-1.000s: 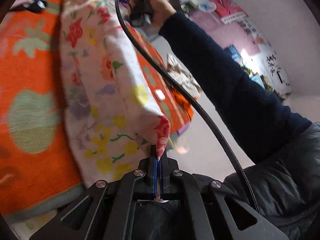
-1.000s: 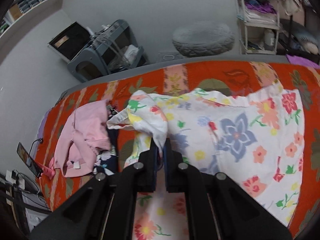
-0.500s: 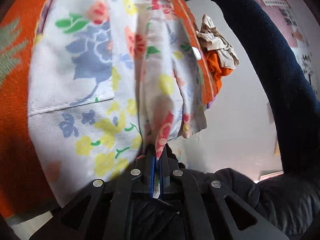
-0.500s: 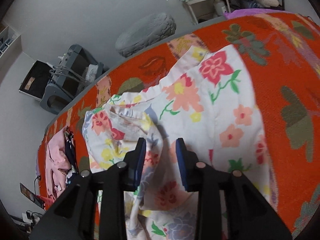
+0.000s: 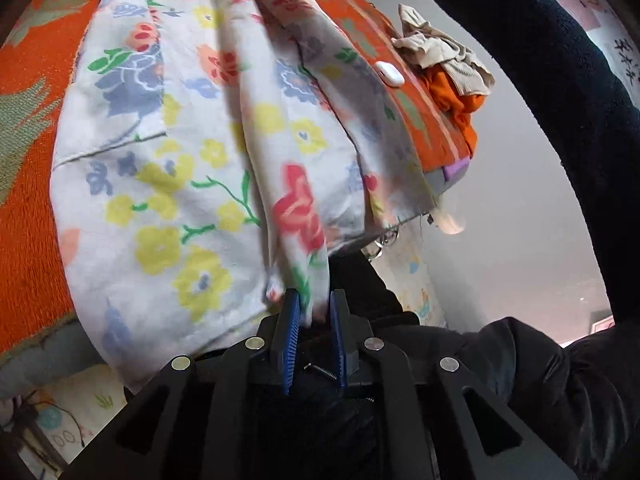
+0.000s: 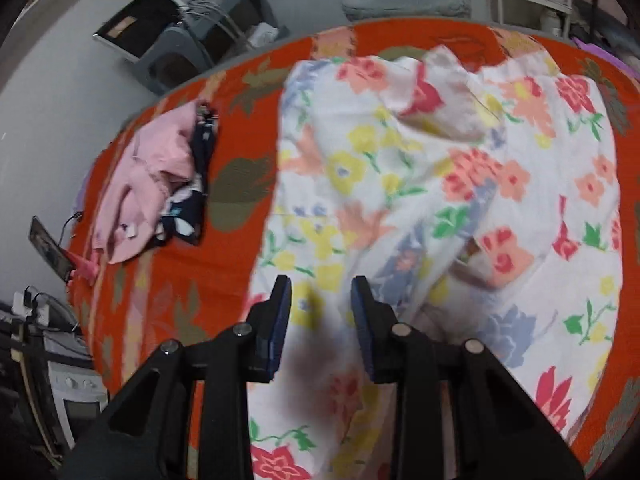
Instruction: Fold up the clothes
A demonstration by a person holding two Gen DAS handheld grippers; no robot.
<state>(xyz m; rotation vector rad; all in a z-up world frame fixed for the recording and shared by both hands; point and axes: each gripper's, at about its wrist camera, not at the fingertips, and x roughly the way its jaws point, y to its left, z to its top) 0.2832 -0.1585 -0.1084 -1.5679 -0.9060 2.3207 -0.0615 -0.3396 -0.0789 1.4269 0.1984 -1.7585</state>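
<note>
A white floral garment (image 5: 180, 152) lies spread on an orange patterned bedcover (image 5: 24, 168), with a fold of cloth running down its middle. My left gripper (image 5: 314, 300) is at the near hem; its jaws stand slightly apart and a strip of the floral cloth hangs between them. In the right wrist view the same floral garment (image 6: 460, 200) covers the bed. My right gripper (image 6: 320, 292) hovers over it, open and empty.
A pink garment (image 6: 148, 184) and a dark patterned one (image 6: 196, 184) lie on the bedcover's left side. A beige and orange clothes pile (image 5: 448, 68) and a small white case (image 5: 390, 74) sit at the bed's edge. A grey cart (image 6: 200, 44) stands beyond the bed.
My right gripper let go of the garment, opened wide and pulled back. My left gripper's jaws have parted from fully shut, and the cloth has settled flatter on the bed.
</note>
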